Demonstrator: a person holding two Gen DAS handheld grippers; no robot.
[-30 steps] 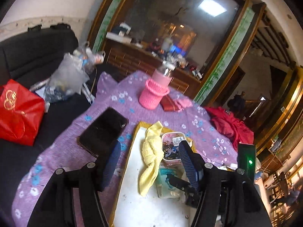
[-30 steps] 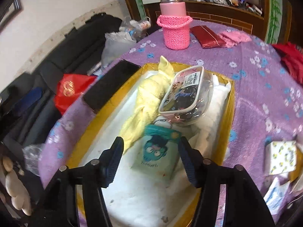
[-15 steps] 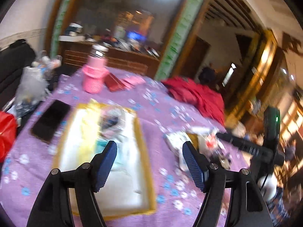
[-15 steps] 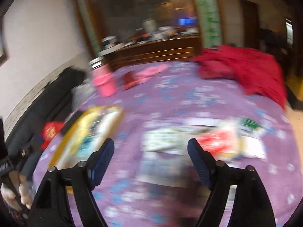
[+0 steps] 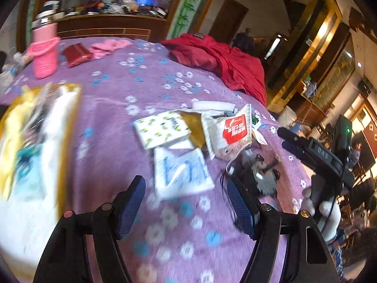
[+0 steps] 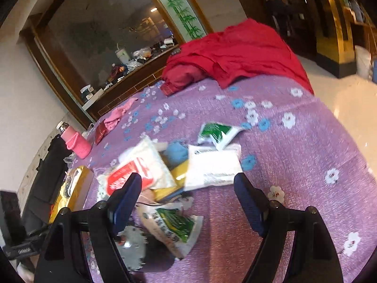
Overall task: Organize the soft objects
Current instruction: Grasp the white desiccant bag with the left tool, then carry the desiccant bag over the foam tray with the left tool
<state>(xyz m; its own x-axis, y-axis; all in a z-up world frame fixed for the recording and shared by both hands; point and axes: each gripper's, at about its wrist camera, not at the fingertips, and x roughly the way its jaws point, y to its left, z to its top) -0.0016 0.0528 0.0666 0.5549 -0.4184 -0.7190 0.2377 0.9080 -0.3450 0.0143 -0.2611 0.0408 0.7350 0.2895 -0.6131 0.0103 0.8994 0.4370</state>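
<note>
left tongs (image 5: 186,204): spread, nothing between the blue pads; they hang above the purple flowered cloth (image 5: 122,75) of the surface.
right tongs (image 6: 187,195): spread also, empty, over the same heap from the other side.
nearest thing, left view: a white and blue packet (image 5: 182,173), flat on the cloth, just beyond the pads at about 12 o'clock, its long axis going away from the tongs with a little lean.
nearest thing, right view: a green and white packet (image 6: 173,226), low between the pads at about 6 o'clock, and a white packet (image 6: 212,168) at 12 o'clock, its long axis crosswise to the pads.
nearer hand: my judgement is the left for the white and blue packet, the right for the white one.
heap, counted: about six or seven soft packets, overlapping; among them one red and white bag (image 5: 232,131) and one pack with a yellow pattern (image 5: 162,128). The blur makes the count not exact.
tray (image 5: 70,127): one, gold rim, at 9 o'clock in the left view, with soft things already inside, blurred.
farther: one pink bottle in a knitted sleeve (image 5: 44,54), one dark red pouch (image 5: 76,54), one pink cloth (image 5: 109,47).
farthest: one red garment (image 6: 235,54) at 12 o'clock.
</note>
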